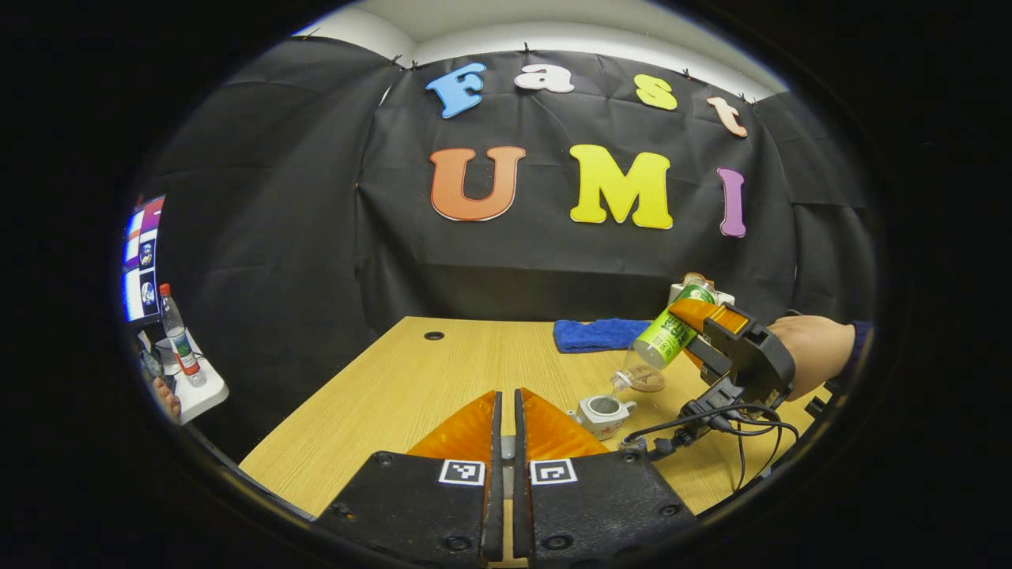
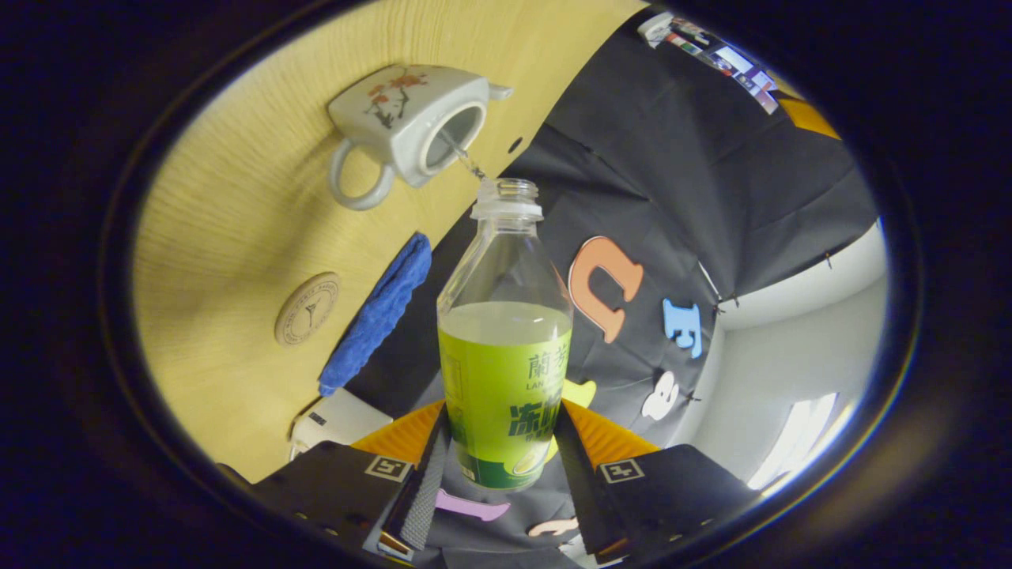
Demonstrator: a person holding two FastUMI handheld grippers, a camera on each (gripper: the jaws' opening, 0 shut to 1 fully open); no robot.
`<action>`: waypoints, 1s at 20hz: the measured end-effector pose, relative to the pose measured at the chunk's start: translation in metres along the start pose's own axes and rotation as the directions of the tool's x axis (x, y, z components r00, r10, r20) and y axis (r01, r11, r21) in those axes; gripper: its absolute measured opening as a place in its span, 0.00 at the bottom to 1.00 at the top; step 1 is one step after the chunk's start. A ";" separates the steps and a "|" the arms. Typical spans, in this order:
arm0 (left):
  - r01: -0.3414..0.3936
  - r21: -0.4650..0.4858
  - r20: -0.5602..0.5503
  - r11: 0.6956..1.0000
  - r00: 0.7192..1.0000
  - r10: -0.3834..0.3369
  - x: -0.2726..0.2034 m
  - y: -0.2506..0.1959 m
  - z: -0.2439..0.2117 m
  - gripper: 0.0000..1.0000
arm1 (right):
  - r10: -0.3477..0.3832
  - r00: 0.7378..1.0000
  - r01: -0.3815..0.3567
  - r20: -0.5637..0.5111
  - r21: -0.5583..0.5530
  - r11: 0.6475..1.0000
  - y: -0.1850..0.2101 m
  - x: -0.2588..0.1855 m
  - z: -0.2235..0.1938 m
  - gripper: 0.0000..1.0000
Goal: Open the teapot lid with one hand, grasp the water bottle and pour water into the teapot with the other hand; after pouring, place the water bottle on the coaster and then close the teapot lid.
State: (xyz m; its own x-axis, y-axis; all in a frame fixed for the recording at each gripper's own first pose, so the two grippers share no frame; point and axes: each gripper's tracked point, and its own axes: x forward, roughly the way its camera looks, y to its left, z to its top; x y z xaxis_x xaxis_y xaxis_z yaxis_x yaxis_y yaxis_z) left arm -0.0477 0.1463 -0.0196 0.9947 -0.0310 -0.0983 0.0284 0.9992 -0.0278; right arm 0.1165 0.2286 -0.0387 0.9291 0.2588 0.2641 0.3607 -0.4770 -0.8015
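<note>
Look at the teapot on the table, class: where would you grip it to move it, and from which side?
Grip the ring handle of the teapot, coming from the side opposite the spout. The handle is an open loop that juts clear of the body, so a finger can likely pass through. The lid is off and the bottle pours in, so avoid the top.

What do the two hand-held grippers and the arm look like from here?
Each hand-held gripper has a black body with two square black-and-white coded markers near its fingers. The right hand-held gripper, also seen in the left gripper view, trails black cables; a dark blue sleeve covers the arm behind its hand.
</note>
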 end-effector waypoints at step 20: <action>-0.024 0.007 -0.027 1.000 0.999 0.025 0.004 0.006 -0.008 0.07 | -0.052 0.998 0.054 0.024 -0.092 0.994 -0.015 -0.002 0.002 0.74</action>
State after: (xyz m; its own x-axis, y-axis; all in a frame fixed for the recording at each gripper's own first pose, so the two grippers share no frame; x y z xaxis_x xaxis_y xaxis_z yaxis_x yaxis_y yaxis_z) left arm -0.0438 0.1520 -0.0280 0.9921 -0.0071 -0.1255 0.0049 0.9998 -0.0181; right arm 0.1095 0.2366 -0.0284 0.9068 0.3033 0.2929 0.4166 -0.5374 -0.7333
